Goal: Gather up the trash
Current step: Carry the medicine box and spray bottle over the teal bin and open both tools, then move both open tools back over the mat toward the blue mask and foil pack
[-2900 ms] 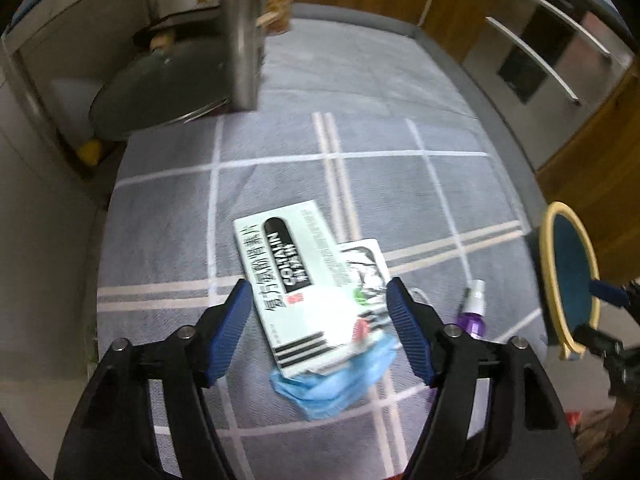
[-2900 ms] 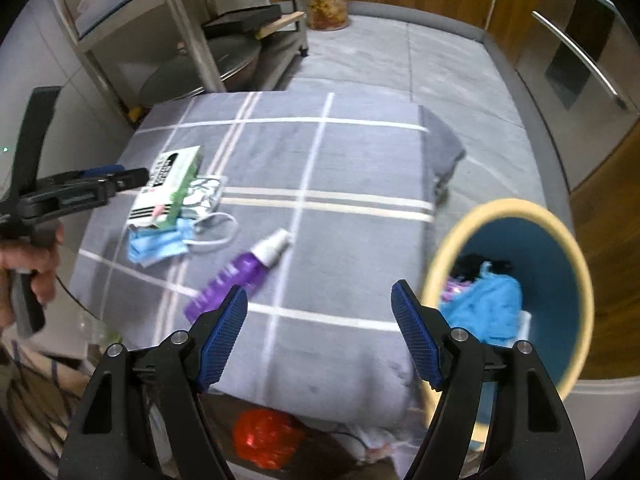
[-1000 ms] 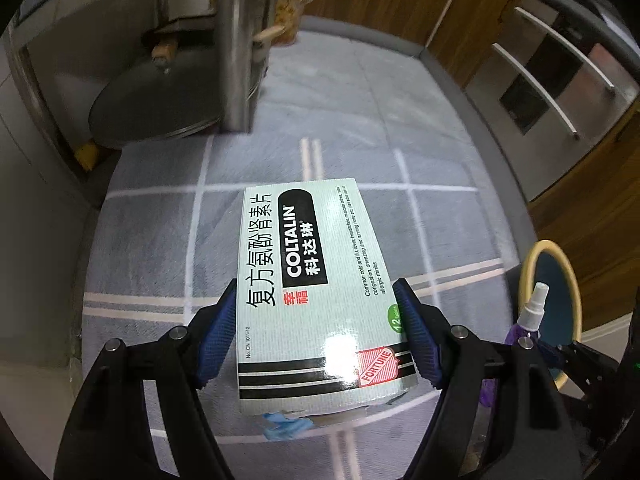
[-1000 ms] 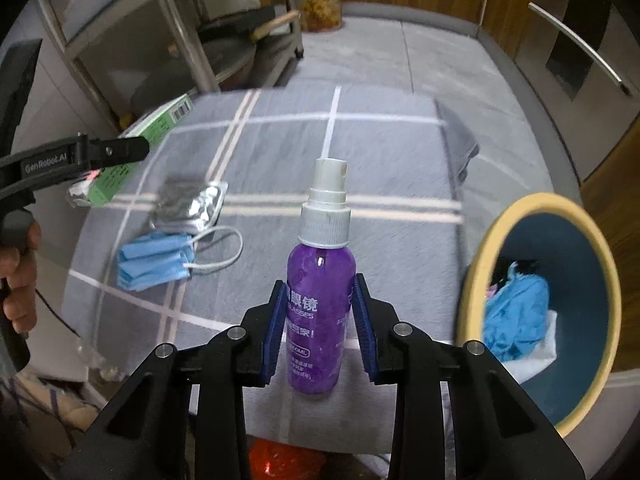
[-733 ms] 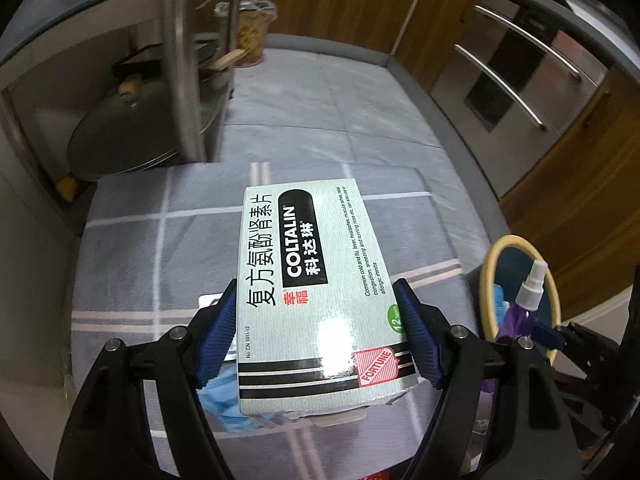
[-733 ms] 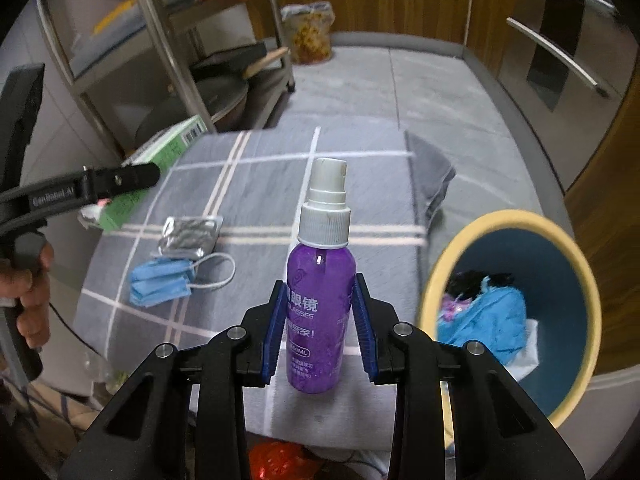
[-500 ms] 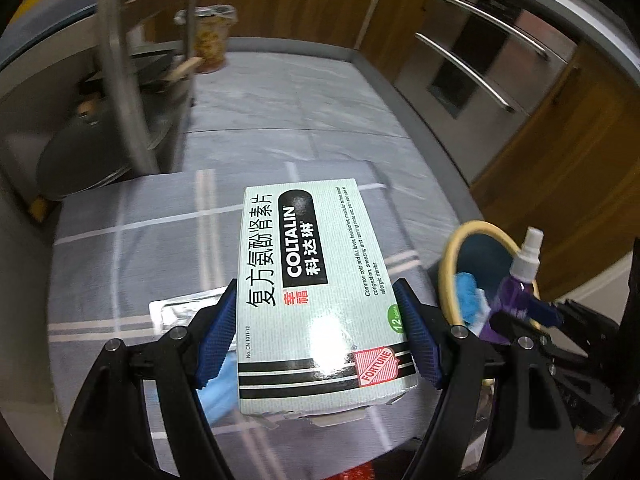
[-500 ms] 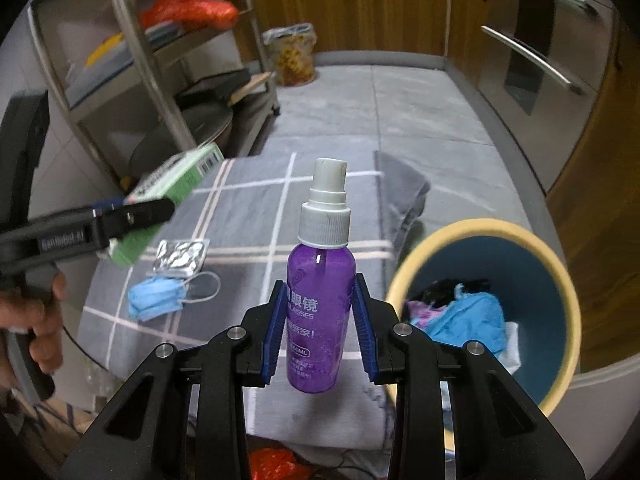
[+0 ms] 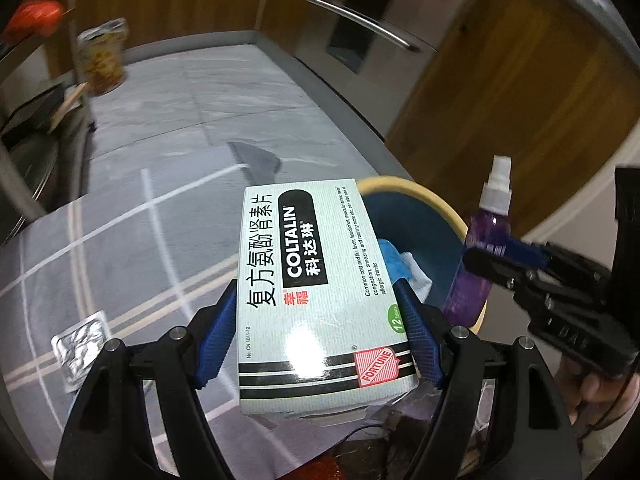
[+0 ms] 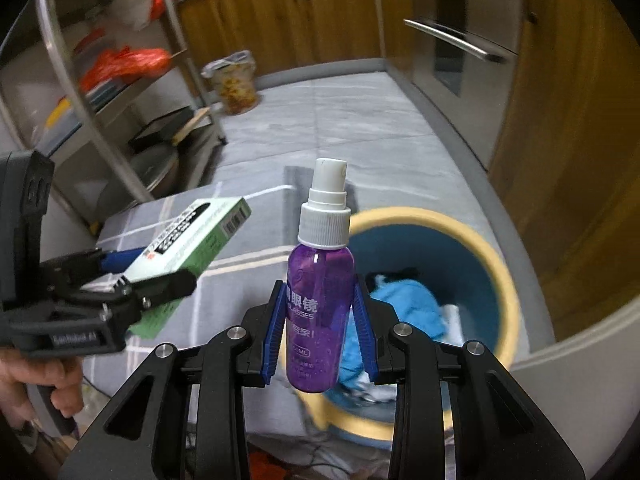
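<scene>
Grey tiled floor [image 10: 360, 120] — wooden cabinets [image 10: 320, 20]

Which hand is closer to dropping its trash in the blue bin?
Probably the right. The right gripper holds the purple spray bottle upright, seemingly over the blue bin. The left gripper holds the medicine box seemingly over the grey cloth, only its far end reaching the bin's rim.
</scene>
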`<state>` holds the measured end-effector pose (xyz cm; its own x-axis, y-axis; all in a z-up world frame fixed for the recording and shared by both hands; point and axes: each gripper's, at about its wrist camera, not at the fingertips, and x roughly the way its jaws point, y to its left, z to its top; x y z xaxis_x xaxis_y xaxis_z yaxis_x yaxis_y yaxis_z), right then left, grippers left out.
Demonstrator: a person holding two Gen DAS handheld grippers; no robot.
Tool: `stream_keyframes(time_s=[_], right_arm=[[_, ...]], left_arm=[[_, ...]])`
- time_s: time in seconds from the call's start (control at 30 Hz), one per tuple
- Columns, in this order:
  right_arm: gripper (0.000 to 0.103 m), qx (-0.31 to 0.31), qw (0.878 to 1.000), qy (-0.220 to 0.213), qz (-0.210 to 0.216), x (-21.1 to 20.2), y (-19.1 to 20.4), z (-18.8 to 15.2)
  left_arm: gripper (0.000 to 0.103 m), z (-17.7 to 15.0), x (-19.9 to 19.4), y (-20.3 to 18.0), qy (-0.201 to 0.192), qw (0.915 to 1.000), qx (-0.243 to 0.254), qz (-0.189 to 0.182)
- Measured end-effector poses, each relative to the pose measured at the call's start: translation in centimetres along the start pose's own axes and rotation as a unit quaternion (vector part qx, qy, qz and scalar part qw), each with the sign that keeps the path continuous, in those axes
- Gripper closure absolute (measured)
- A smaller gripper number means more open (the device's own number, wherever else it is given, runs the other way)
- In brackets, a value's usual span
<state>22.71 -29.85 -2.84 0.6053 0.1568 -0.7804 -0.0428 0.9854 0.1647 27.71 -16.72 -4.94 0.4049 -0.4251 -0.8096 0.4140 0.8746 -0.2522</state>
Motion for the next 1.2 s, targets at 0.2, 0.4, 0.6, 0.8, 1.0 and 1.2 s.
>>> stream_keyframes(time_s=[0.2, 0.4, 0.6, 0.8, 1.0, 1.2], right_arm=[[0.068, 0.028, 0.999, 0.006, -0.019, 0.2, -3.3, -0.5], [0.068, 0.048, 0.998, 0.025, -0.030, 1.4, -5.1, -0.8], [0.068, 0.060, 0.996, 0.052, -0.040, 3.1, -5.9, -1.1], [0.068, 0.069, 0.995, 0.060, -0.046, 3.5, -6.3, -1.1], [0.067, 0.062, 0.996, 0.054, -0.040, 3.1, -5.8, -1.0], [0.066, 0.060, 0.997, 0.048, -0.032, 2.8, -5.0, -0.7]], left_arm=[[0.029, 0.3, 3.2, -4.1, 0.022, 0.9989, 0.042, -0.002], [0.028, 0.3, 5.9, -7.1, 0.041, 0.9953, 0.087, 0.001], [0.028, -0.3, 8.1, -8.3, 0.062, 0.9918, 0.111, 0.010], [0.027, -0.6, 8.4, -8.3, 0.069, 0.9908, 0.115, 0.016], [0.023, -0.2, 7.0, -7.4, 0.055, 0.9931, 0.103, 0.015], [0.022, -0.4, 5.4, -5.7, 0.044, 0.9948, 0.089, 0.022]])
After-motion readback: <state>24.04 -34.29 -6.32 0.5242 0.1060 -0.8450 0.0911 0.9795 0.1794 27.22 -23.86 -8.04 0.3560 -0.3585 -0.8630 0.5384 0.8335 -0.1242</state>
